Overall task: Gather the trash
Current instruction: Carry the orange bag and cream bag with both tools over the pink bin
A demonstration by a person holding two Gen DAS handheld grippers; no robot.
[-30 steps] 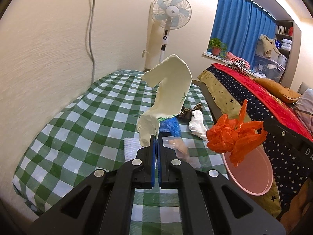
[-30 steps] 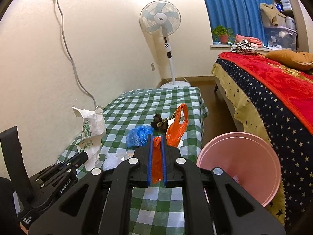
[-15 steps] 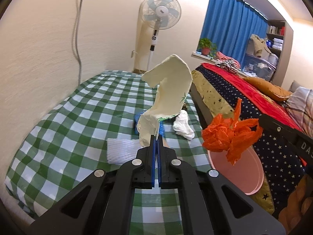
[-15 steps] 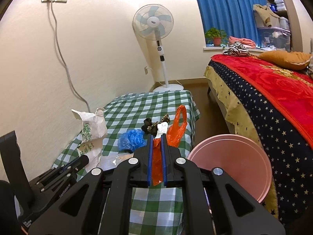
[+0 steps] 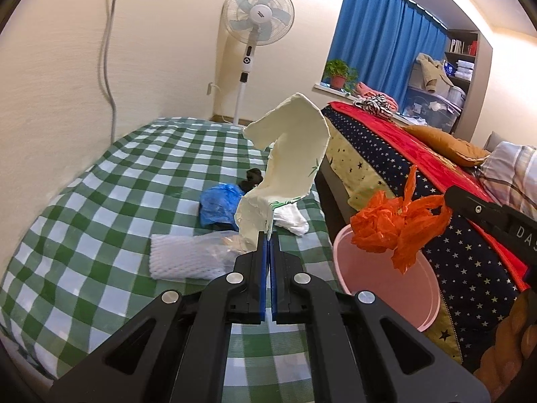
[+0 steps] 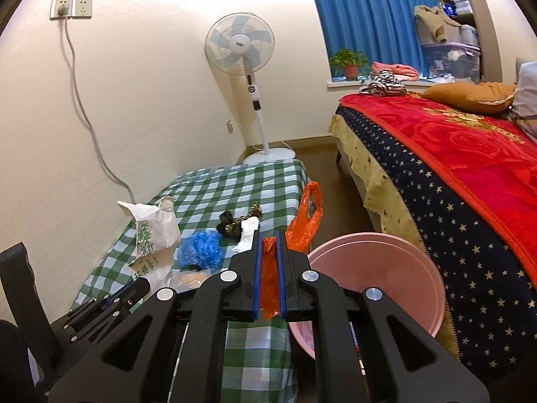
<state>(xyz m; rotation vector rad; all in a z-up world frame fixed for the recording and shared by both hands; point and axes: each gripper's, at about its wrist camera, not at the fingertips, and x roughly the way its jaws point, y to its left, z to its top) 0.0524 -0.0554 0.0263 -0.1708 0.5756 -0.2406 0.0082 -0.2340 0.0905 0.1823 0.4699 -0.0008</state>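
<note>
Since a second ago both views have swung left, so more of the checked surface [image 5: 100,181] shows and the pink basin [image 6: 386,268] sits farther right and lower. Left hand-held gripper [image 5: 268,245] has its blue pads pressed together on the lower edge of a cream paper bag [image 5: 292,154], which stands up above the surface. Right hand-held gripper [image 6: 269,248] pinches an orange plastic bag [image 6: 305,221], which hangs over the near rim of the basin, beside the surface and the bed [image 6: 453,154]. On the checked cloth lie a white foam net [image 5: 181,258], a blue crumpled bag [image 5: 218,205], a white tissue [image 5: 292,218] and a dark scrap [image 5: 253,178]. A standing fan [image 5: 258,16] is by the wall.
</note>
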